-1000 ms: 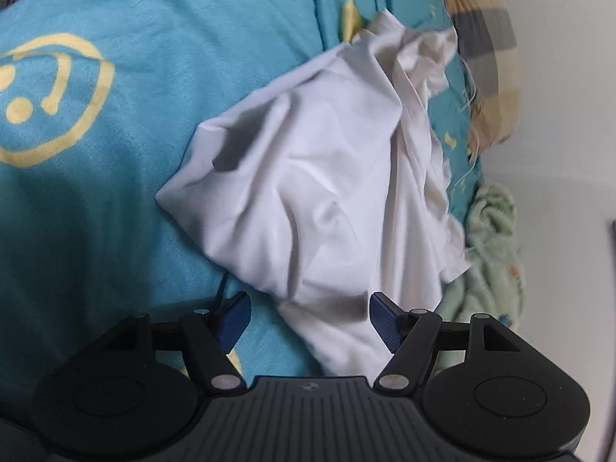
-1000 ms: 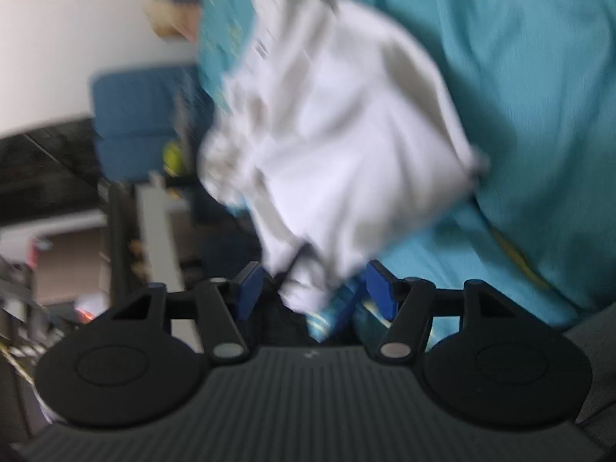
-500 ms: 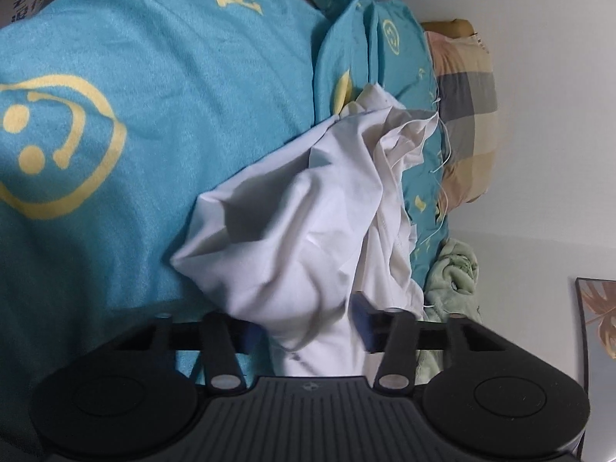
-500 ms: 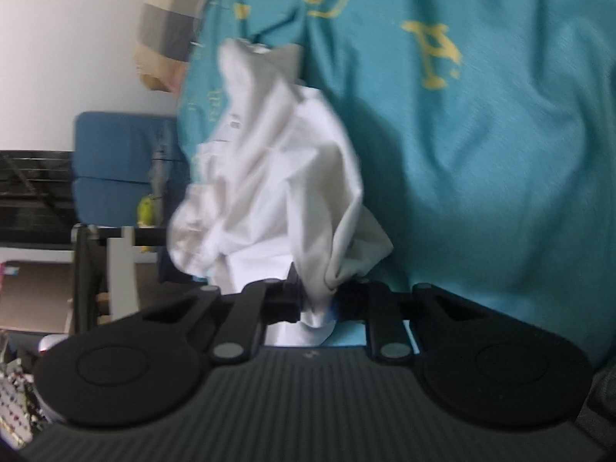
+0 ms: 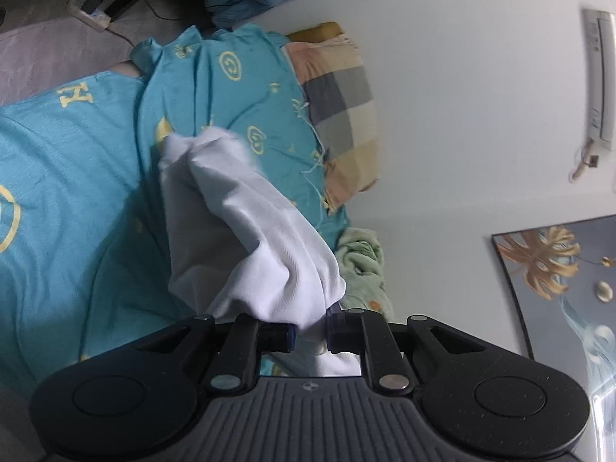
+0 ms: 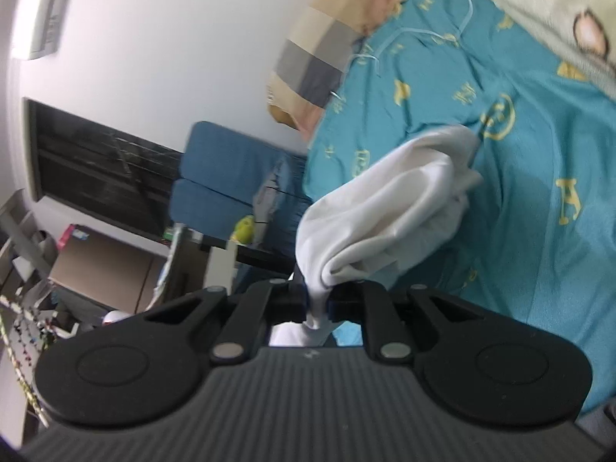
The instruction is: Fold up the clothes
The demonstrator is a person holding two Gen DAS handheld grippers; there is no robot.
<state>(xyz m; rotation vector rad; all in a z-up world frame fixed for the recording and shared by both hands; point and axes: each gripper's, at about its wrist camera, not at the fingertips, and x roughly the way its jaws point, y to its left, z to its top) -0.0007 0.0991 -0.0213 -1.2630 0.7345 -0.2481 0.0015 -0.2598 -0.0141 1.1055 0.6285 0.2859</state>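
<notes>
Garment: one white garment (image 5: pixel 250 238), bunched, above the teal bedsheet (image 5: pixel 69 200).
Left gripper (image 5: pixel 311 337): jaws clamped on its cloth.
Right gripper (image 6: pixel 316 304): likewise.
Writing: yellow "H" (image 5: pixel 75 94).

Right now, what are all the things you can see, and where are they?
shirt: one, white, bunched, held up over the bed by both tongs
bedsheet: one, teal with yellow prints, covering the bed
pillow: one, checked grey, beige and pink, at the bed's wall end
blanket: one, pale green, beside the shirt at the bed's edge
chair: one, blue, next to the bed
picture: one, grey with gold flower, on the wall
left tongs: black, shut on the shirt
right tongs: black, shut on the shirt
</notes>
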